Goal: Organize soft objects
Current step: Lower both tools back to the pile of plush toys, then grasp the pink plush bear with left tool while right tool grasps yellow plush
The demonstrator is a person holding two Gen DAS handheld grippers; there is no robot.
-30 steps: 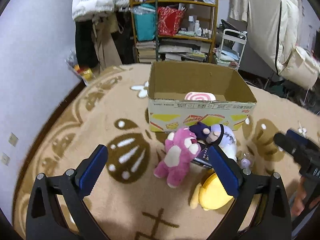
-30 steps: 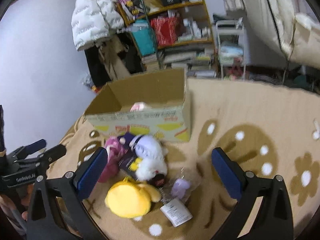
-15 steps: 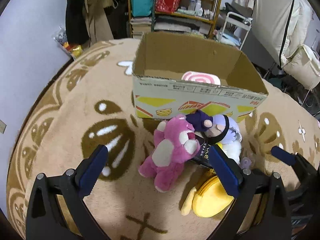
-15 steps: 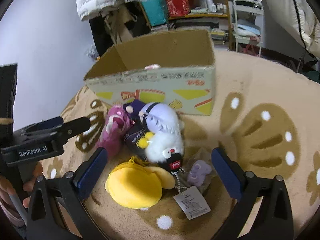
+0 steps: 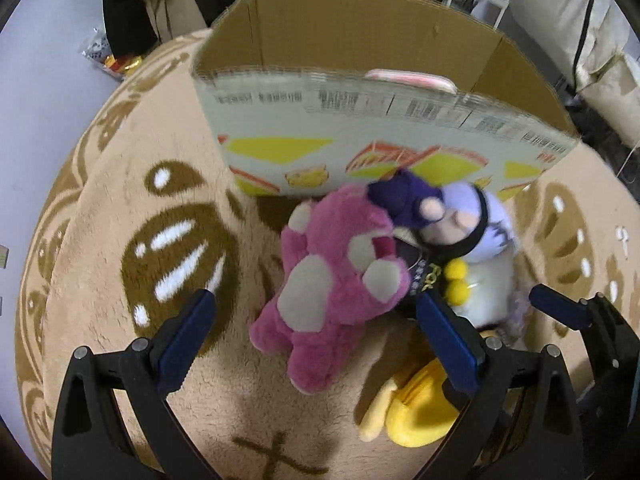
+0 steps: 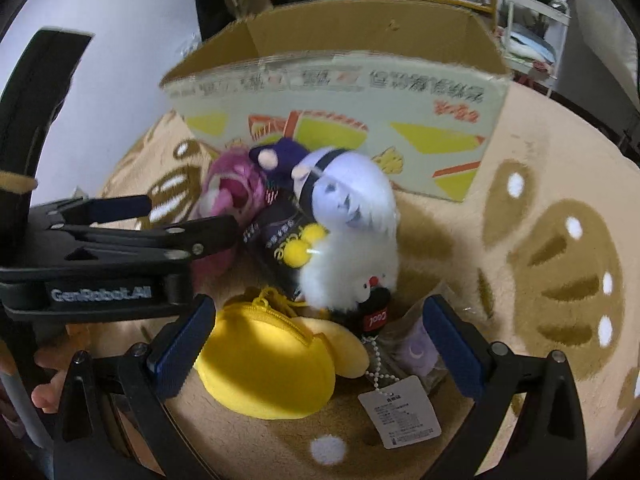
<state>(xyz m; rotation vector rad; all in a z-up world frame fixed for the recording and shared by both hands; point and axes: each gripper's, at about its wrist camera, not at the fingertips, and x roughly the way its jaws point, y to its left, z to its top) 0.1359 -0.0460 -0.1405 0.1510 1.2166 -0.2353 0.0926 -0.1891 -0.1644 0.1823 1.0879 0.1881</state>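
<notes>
pink bear [image 5: 336,288]: laid on its back on the rug [image 5: 120,320], just in front of the cardboard box [image 5: 360,128], touching the purple-and-white doll [image 5: 460,232].
left tongs [image 5: 316,328]: held apart, one blue pad each side of the bear's lower body, nothing clamped.
right tongs [image 6: 316,344]: held apart over the yellow pouch [image 6: 264,364], nothing gripped.
pile: yellow pouch, doll and a small bagged lilac toy [image 6: 416,354] with a paper tag [image 6: 400,412], all touching or overlapping.
handling: the bear is judged light, soft and squashy, not fragile; plush fur may slip under a shallow pinch.
hold: the round belly is best squeezed deeply across its width, clear of the doll's arm.
box: already holds a pink-striped item [image 5: 412,78].
</notes>
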